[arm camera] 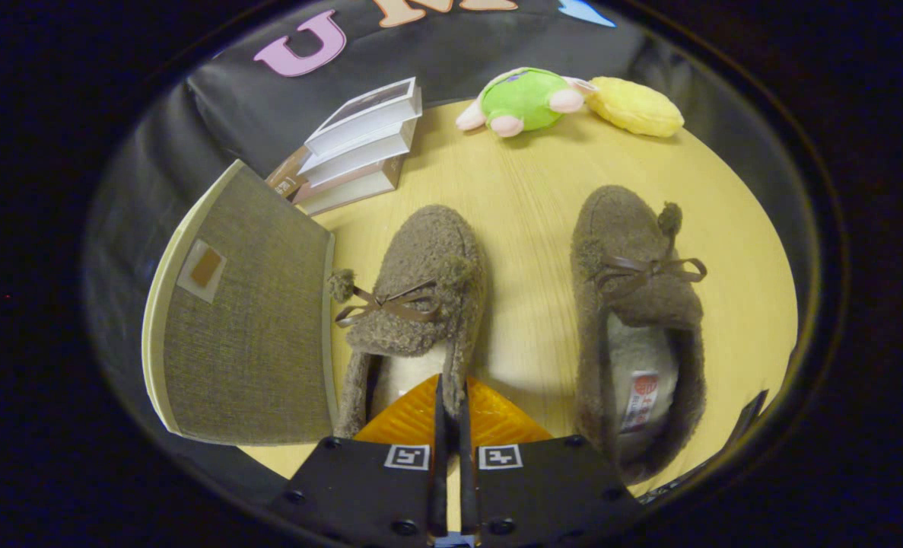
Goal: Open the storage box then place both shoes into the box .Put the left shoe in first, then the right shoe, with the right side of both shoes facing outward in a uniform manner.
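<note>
Gripper point(451, 403) clamped on the brown fuzzy left slipper's point(421, 289) side wall — woven fabric storage box point(246, 320) touching beside, stacked books point(360, 144) beyond.

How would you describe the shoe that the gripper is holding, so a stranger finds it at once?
On the wooden table, two fuzzy brown shoes lie side by side. It is the left shoe, beside the grey box lid; the gripper pinches its edge, unlike the right shoe.
</note>
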